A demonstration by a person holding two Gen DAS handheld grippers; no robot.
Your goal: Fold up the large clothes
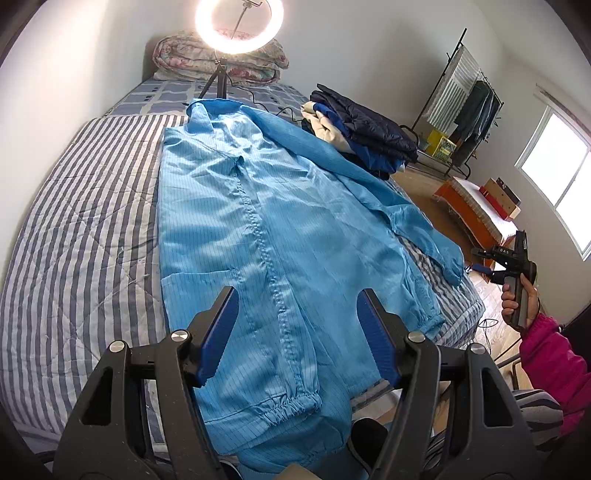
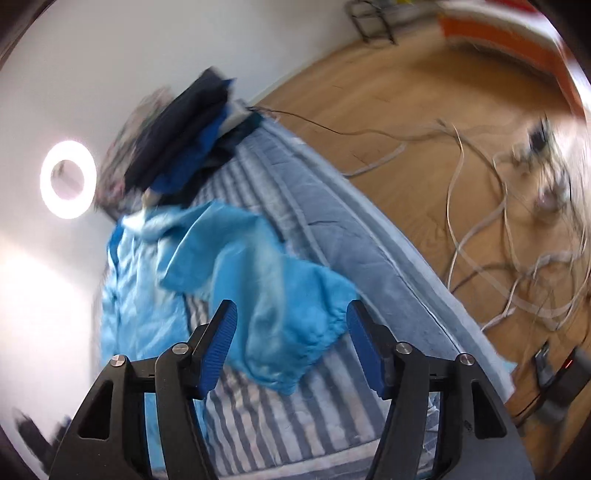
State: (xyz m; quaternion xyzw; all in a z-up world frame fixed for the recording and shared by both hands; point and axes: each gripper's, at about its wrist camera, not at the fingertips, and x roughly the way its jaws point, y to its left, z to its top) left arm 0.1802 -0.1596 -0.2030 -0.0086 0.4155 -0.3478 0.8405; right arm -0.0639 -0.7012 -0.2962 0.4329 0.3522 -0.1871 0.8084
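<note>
A large light-blue coverall (image 1: pixel 266 221) lies spread flat along the striped bed (image 1: pixel 92 229), zipper up, collar at the far end, leg cuffs nearest me. Its right sleeve (image 1: pixel 417 221) stretches out toward the bed's right edge. My left gripper (image 1: pixel 297 295) hovers open over the lower part of the coverall, holding nothing. My right gripper (image 2: pixel 291 308) is open and empty just above the sleeve cuff (image 2: pixel 295 332) near the bed's edge; that view is blurred. The right gripper also shows in the left wrist view (image 1: pixel 508 264), held in a hand beyond the bed's right side.
A stack of folded dark and blue clothes (image 1: pixel 365 129) sits at the bed's far right. A ring light on a tripod (image 1: pixel 238 26) and a rolled quilt (image 1: pixel 184 55) stand at the head. A clothes rack (image 1: pixel 465 107), cables on the wooden floor (image 2: pixel 498 221).
</note>
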